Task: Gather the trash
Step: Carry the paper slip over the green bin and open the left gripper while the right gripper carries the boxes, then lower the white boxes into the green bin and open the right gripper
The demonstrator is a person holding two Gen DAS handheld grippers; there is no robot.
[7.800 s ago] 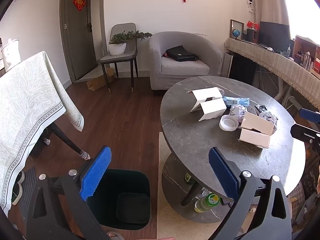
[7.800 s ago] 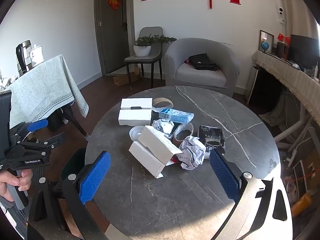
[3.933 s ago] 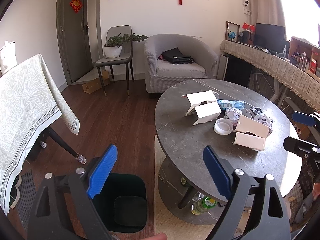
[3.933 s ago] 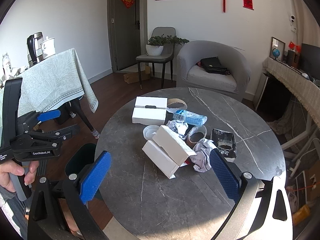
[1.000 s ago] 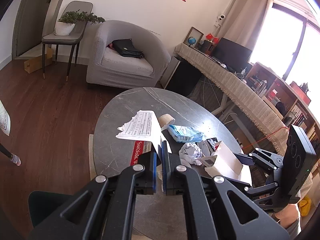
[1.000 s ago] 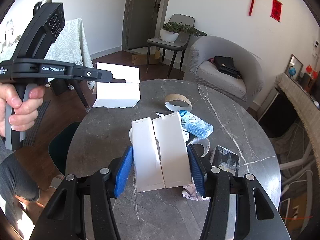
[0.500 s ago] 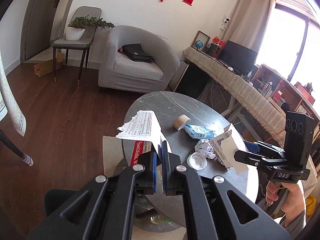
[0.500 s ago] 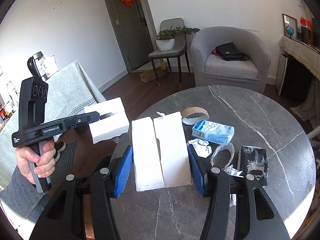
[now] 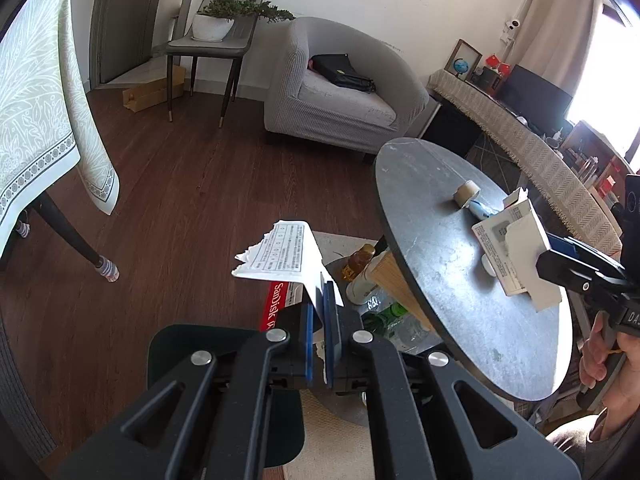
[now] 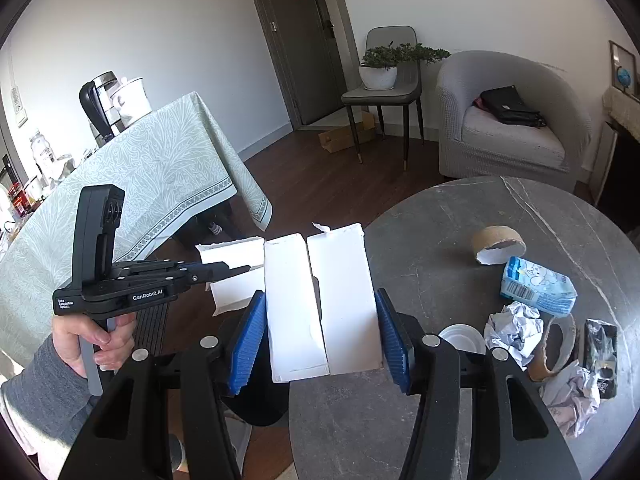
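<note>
Right tongs (image 10: pixel 320 336), lower centre of frame: blue pads pressed on both sides of a torn white carton (image 10: pixel 320 300), held upright. Left of centre, a hand (image 10: pixel 94 338) in a grey sleeve grips the left tongs (image 10: pixel 240 269), shut on a second white carton (image 10: pixel 232 276). Round grey desk (image 10: pixel 440 240) at right carries a cardboard tape ring (image 10: pixel 498 245), blue tissue pack (image 10: pixel 538 292), crumpled paper (image 10: pixel 514 330), white lid (image 10: pixel 462 338) and black wrapper (image 10: pixel 600 352).

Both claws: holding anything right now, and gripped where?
Left claw is shut on a thin wall of a torn white box. Right claw is shut on a second white box, pads on its two opposite long sides.
</note>
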